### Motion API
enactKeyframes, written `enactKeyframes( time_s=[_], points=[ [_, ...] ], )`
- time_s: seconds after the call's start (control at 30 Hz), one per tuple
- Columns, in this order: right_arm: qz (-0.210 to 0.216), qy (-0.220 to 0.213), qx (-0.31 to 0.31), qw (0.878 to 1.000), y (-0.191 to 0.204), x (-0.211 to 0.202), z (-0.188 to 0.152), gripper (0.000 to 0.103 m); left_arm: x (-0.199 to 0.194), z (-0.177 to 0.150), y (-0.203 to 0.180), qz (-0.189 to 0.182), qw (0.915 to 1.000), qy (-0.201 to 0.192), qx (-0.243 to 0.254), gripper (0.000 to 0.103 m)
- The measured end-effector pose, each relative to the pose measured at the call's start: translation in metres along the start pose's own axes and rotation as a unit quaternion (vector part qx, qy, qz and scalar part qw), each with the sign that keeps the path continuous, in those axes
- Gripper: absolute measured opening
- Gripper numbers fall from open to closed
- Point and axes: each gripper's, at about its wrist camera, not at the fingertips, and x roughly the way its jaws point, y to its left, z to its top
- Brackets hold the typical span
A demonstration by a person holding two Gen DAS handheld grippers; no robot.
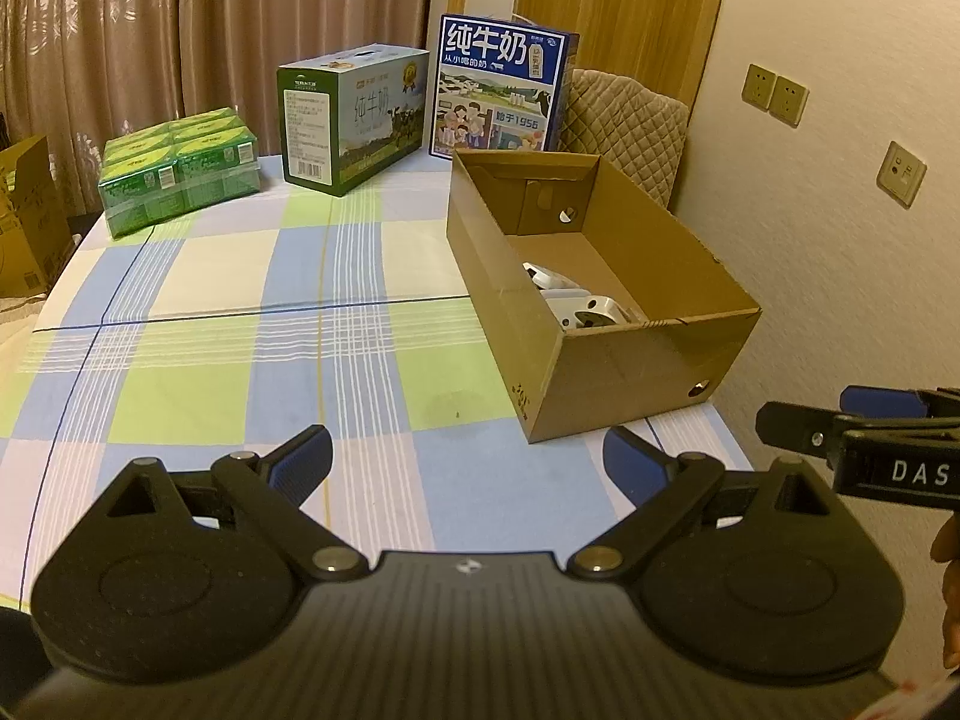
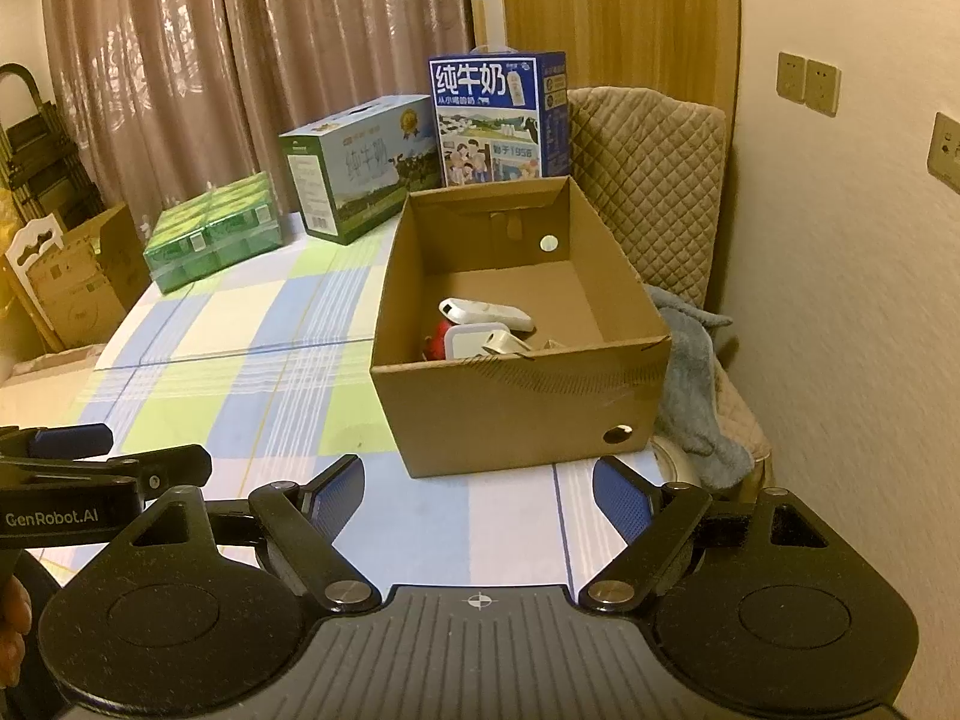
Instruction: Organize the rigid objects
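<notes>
An open brown cardboard box (image 2: 516,402) (image 1: 636,384) stands on the checked tablecloth at the table's right edge. Inside lie a white remote (image 2: 485,313), a white square device (image 2: 471,341), a white plug (image 2: 507,343) and a red object (image 2: 437,343). The left wrist view shows only white pieces (image 1: 576,300) over the box wall. My left gripper (image 1: 465,462) hovers open over the near cloth, short of the box, with nothing between its fingers. My right gripper (image 2: 477,489) is open too, just in front of the box's near wall, empty.
At the table's far side stand a green shrink-wrapped pack (image 1: 180,171), a green-and-white milk carton case (image 1: 354,120) and a blue milk case (image 1: 501,90). A quilted chair (image 2: 654,192) with a blue towel (image 2: 696,384) sits right of the box. Cardboard boxes (image 2: 84,282) stand on the floor left.
</notes>
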Motion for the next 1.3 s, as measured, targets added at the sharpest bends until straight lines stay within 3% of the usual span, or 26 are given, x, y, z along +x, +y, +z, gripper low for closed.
enactKeyframes(
  time_s=[1.3],
  points=[
    [0.001, 0.001, 0.005, 1.000, -0.0027, -0.0002, 0.0002, 0.081, 0.0019, -0.0001, -0.0031, -0.006, 1.0000, 0.002, -0.002, 0.095]
  ],
)
